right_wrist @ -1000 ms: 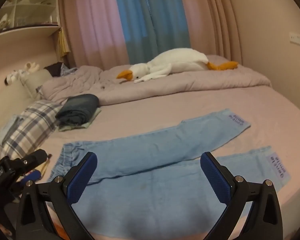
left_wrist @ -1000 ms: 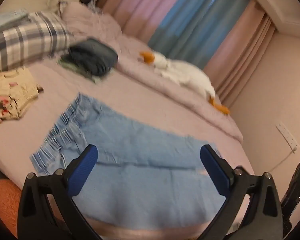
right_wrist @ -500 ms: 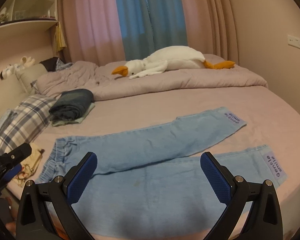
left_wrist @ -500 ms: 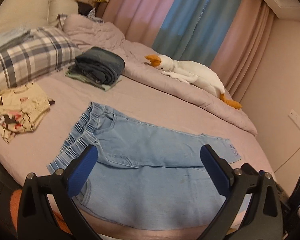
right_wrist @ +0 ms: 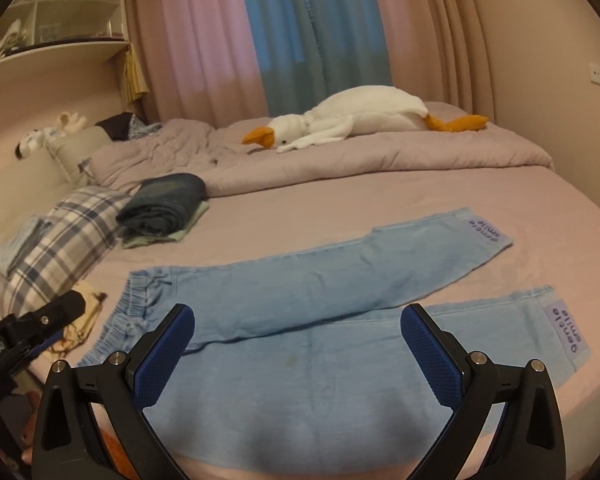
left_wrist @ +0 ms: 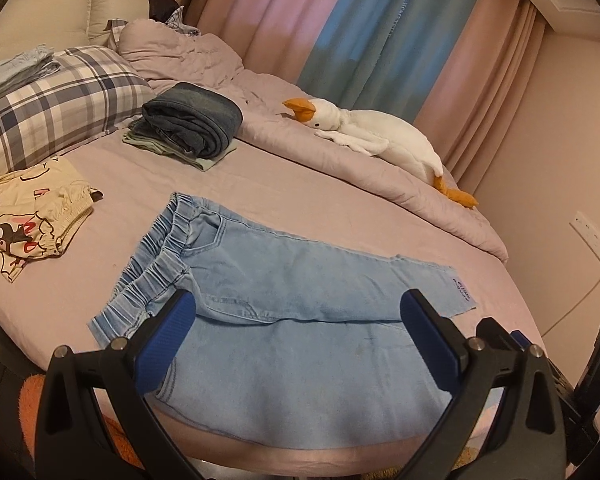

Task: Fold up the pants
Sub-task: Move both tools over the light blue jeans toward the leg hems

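From the left wrist camera, the left gripper (left_wrist: 298,336) hung above the near edge of the bed, its blue-padded fingers (left_wrist: 164,346) spread wide and holding nothing. That view took in the cream cartoon-print shorts (left_wrist: 32,212) lying crumpled to the left of the waistband, and a white wall socket with its cord (left_wrist: 594,240) off to the right, neither clear from the other side. The right wrist camera gave me the right gripper (right_wrist: 298,338), jaws likewise parted and empty, plus a curved wall shelf (right_wrist: 56,50) up in the corner and both purple hem labels (right_wrist: 568,330), where the left view caught only one. Both cameras showed the pair of light blue denim pants (left_wrist: 284,300) (right_wrist: 300,292) spread flat on the pink bedsheet (left_wrist: 280,188) near the front edge, elastic waistband gathered on the left, legs running rightward and splaying slightly apart, the nearer leg draping over the mattress edge. The fabric looked mostly smooth, with a faint dark spot on the near leg. Farther back sat a folded stack of dark jeans (left_wrist: 192,120) beside a blue plaid pillow (left_wrist: 48,108), and a white plush goose with an orange beak (right_wrist: 352,120) stretched along the rumpled mauve quilt (right_wrist: 380,160).
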Available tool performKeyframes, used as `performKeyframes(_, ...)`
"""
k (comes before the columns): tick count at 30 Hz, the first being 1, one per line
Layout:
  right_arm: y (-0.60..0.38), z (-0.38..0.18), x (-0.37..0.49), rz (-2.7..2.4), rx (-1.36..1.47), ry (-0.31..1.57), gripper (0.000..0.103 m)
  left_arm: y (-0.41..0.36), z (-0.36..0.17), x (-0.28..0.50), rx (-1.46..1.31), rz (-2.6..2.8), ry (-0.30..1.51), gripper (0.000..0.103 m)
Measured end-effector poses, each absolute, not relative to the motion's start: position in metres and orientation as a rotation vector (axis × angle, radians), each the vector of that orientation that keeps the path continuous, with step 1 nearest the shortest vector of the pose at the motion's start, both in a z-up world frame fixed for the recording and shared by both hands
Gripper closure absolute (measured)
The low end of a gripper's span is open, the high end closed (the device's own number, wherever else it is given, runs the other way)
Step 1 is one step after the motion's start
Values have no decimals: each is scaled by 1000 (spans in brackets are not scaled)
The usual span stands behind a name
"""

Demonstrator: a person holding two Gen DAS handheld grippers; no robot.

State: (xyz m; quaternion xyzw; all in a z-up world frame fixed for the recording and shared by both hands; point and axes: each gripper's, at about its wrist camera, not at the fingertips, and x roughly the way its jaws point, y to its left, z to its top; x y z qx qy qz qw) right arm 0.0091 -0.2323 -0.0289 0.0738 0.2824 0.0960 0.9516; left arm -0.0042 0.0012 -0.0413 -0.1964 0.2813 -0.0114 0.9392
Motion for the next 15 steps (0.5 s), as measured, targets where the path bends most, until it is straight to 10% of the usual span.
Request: performKeyframes(15,-233,-28,5,96,125,593,1,4,-35,-14,-441,-116,604,1)
